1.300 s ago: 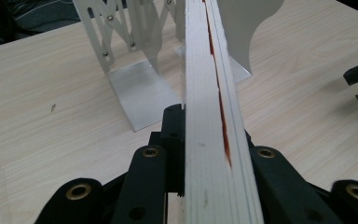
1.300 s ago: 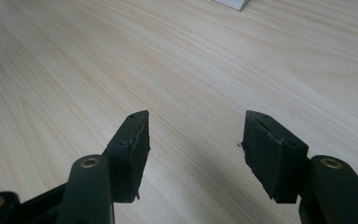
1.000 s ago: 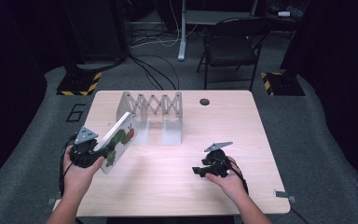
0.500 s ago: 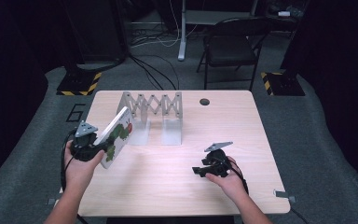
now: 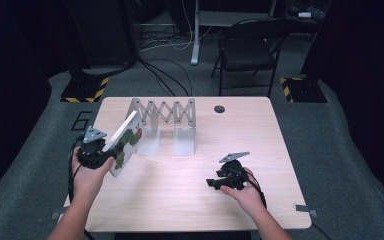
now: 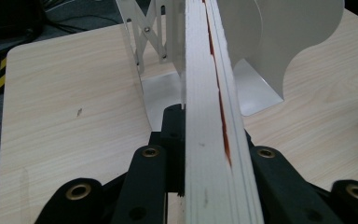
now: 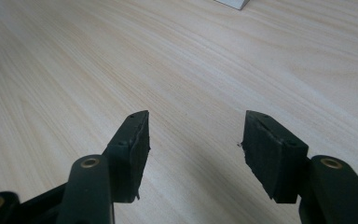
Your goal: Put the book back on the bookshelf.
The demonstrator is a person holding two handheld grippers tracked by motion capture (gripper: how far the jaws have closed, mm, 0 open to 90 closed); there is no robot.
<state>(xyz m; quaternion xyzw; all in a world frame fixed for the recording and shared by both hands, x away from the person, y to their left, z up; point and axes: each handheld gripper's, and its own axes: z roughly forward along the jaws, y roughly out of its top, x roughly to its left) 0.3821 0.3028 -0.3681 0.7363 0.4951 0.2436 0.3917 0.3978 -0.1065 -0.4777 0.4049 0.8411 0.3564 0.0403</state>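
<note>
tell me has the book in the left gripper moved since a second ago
Yes. The book in the left gripper has shifted slightly left, away from the rack.

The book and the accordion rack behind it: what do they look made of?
Book: thick white board pages, probably cardboard, judging by the stacked layered edges; glossy printed cover. Rack: likely thin sheet metal with a matte pale grey finish, given its riveted scissor links and bent flat feet.

The rack (image 5: 164, 116) stands on the table (image 5: 260, 135), at the far side, a bit left of the middle. The book (image 5: 126, 142) is just left of the rack, tilted, in the left gripper (image 5: 100, 156). The right gripper (image 5: 215, 182) is on the near right, well apart from the rack.
</note>
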